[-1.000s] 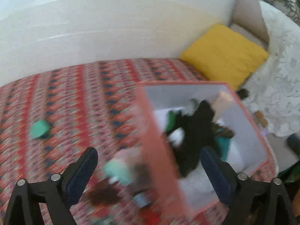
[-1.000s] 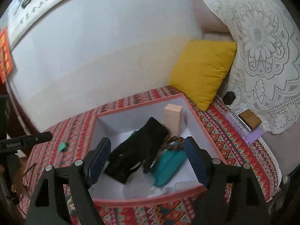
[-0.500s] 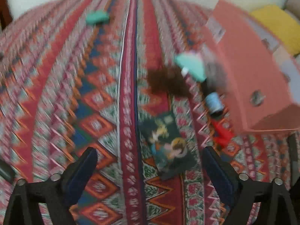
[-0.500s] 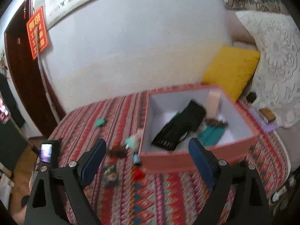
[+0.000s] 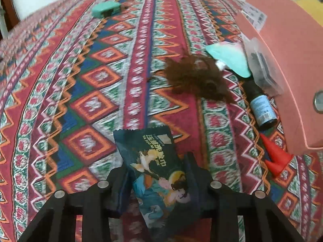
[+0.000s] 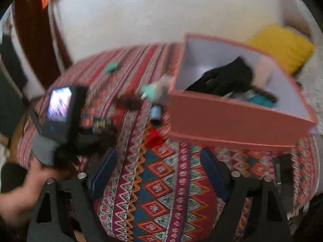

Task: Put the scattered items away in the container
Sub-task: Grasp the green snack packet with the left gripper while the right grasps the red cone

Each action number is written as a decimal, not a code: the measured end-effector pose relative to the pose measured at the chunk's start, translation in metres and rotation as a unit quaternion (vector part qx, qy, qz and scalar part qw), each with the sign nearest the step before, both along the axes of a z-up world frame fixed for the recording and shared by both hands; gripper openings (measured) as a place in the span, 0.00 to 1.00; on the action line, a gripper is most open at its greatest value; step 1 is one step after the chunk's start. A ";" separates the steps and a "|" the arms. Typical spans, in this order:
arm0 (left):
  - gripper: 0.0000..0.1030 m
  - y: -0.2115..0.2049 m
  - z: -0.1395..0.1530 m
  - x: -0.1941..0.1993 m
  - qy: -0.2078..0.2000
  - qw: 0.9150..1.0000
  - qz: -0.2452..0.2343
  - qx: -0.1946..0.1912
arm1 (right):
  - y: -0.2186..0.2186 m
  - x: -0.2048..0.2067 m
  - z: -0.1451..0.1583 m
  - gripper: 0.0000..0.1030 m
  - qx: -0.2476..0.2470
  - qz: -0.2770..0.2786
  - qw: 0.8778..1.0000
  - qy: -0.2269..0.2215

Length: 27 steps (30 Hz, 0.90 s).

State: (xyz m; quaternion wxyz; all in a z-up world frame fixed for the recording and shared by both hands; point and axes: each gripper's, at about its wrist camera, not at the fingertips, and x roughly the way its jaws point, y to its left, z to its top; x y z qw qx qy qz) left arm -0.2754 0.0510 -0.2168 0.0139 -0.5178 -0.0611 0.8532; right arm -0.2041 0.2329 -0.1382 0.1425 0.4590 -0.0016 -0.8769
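A dark green printed packet [image 5: 161,189] lies flat on the patterned cloth, and my left gripper [image 5: 156,161] is closing on it, a pad touching each long side. Beyond it lie a brown tuft of hair [image 5: 197,78], a mint piece [image 5: 228,58], a clear bag of dark bits [image 5: 262,68], a blue bottle [image 5: 262,111] and red cones [image 5: 274,155], all beside the salmon box [image 5: 286,60]. My right gripper [image 6: 156,157] hovers over bare cloth in front of the box [image 6: 232,121], jaws wide but closing slightly, nothing between them. A black glove [image 6: 226,78] lies in the box.
A teal object [image 5: 106,9] sits alone at the far side of the cloth. A yellow cushion [image 6: 282,44] lies behind the box. A person's hand [image 6: 30,181] holds the left gripper, whose small screen [image 6: 60,109] shows at the left. A white wall stands behind.
My left gripper swung away from the box, dropped to the cloth and closed around the packet. My right gripper drew back from above the box and came down in front of it.
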 end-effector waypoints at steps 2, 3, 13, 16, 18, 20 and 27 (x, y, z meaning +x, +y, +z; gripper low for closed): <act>0.39 -0.015 -0.002 0.005 -0.004 1.000 -0.002 0.019 | -0.007 -0.015 -0.017 0.76 -0.013 0.014 1.000 -0.024; 0.39 -0.022 -0.002 0.008 -0.005 1.000 -0.004 0.025 | -0.010 -0.023 -0.024 0.74 -0.015 0.014 0.999 -0.033; 0.39 -0.047 0.002 0.022 0.002 0.999 -0.024 0.047 | -0.009 -0.072 -0.085 0.50 -0.022 -0.081 0.992 -0.099; 0.39 -0.050 0.001 0.022 0.006 0.998 -0.030 0.051 | -0.006 -0.079 -0.089 0.51 -0.036 -0.101 0.989 -0.099; 0.39 -0.050 0.003 0.025 0.007 0.998 -0.031 0.052 | -0.009 -0.078 -0.091 0.38 -0.011 -0.102 0.991 -0.090; 0.39 -0.051 0.005 0.028 0.007 0.998 -0.031 0.053 | -0.010 -0.073 -0.089 0.37 -0.003 -0.093 0.993 -0.080; 0.39 -0.052 0.027 0.049 0.025 0.997 -0.040 0.058 | -0.025 -0.036 -0.071 0.37 -0.016 -0.046 0.997 -0.067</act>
